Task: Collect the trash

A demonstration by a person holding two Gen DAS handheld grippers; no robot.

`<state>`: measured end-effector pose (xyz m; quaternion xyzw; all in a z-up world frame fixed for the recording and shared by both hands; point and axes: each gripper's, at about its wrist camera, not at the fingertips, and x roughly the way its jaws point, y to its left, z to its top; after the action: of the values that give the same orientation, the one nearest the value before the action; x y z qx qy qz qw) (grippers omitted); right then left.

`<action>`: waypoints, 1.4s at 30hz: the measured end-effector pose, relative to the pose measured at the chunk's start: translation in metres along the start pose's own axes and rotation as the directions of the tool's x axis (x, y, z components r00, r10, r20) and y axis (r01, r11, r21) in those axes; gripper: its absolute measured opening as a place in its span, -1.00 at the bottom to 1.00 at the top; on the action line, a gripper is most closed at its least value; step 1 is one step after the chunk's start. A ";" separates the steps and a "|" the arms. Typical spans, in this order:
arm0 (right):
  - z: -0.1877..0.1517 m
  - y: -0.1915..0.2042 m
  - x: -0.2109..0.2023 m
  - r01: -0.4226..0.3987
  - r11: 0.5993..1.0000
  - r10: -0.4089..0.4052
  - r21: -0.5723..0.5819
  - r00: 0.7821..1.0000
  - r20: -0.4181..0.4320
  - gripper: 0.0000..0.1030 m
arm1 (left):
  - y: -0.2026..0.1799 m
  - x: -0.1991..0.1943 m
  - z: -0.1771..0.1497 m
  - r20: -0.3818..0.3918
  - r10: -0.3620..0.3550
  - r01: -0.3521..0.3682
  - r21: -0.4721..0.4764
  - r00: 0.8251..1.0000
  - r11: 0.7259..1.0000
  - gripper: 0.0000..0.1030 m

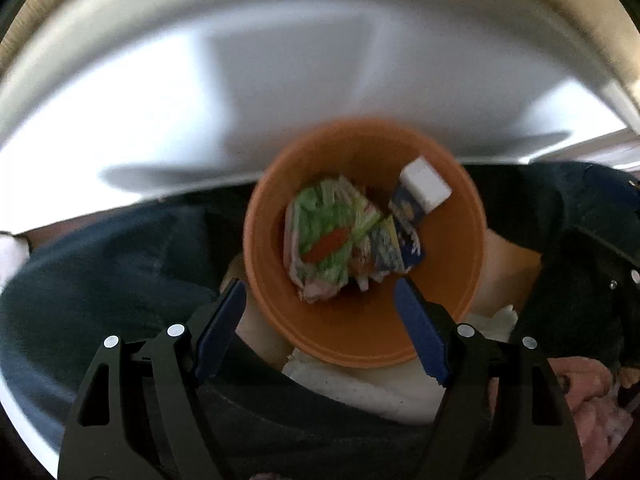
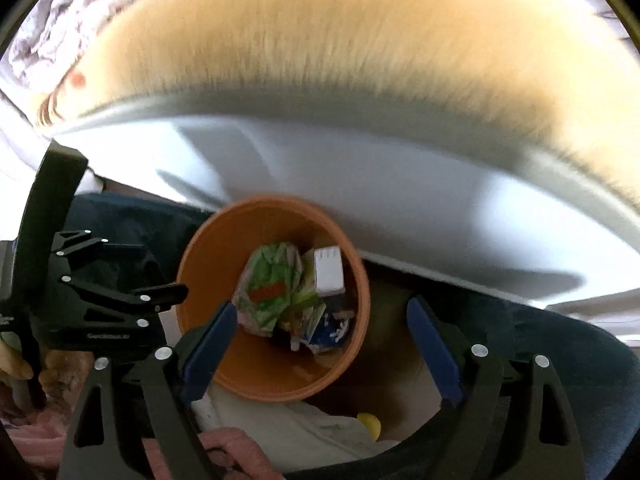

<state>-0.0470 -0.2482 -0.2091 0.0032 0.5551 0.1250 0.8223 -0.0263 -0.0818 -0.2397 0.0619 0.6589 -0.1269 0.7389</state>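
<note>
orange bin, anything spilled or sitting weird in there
Nothing looks spilled. The orange bin holds a crumpled green wrapper, a blue packet and a small white box, all inside the rim. Both grippers hang open and empty above it.

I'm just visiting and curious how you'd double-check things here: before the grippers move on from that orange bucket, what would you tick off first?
1. Left gripper empty, jaws apart: ok.
2. Right gripper empty, jaws apart: ok.
3. Green wrapper lies inside the orange bucket: ok.
4. White box and blue packet also inside the bucket: ok.
5. Bucket standing steady: cannot tell; it sits among soft white cloth and its base is hidden.
6. More trash left to collect: cannot tell; a small yellow thing shows beside the bucket, too unclear to name.
</note>
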 end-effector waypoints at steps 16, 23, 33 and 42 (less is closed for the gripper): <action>0.062 -0.003 -0.185 0.130 0.991 -0.123 0.029 0.813 0.569 0.89 | 0.004 -0.206 0.036 0.581 0.184 -0.117 -0.152 0.793 0.981 0.67; 0.078 -0.013 -0.230 0.124 0.990 -0.138 0.070 0.723 0.677 0.89 | 0.001 -0.271 0.042 0.734 0.215 -0.096 -0.202 0.644 0.975 0.71; 0.080 -0.008 -0.257 0.126 0.988 -0.149 0.087 0.664 0.733 0.89 | -0.018 -0.309 0.035 0.815 0.213 -0.093 -0.194 0.539 0.977 0.73; 0.077 -0.003 -0.264 0.136 0.987 -0.157 0.090 0.649 0.745 0.89 | -0.025 -0.324 0.029 0.844 0.212 -0.098 -0.188 0.494 0.977 0.73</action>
<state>-0.0689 -0.2958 0.0610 0.0202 0.1676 0.0386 0.9849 -0.0379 -0.0791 0.0863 0.0071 0.2040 -0.0358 0.9783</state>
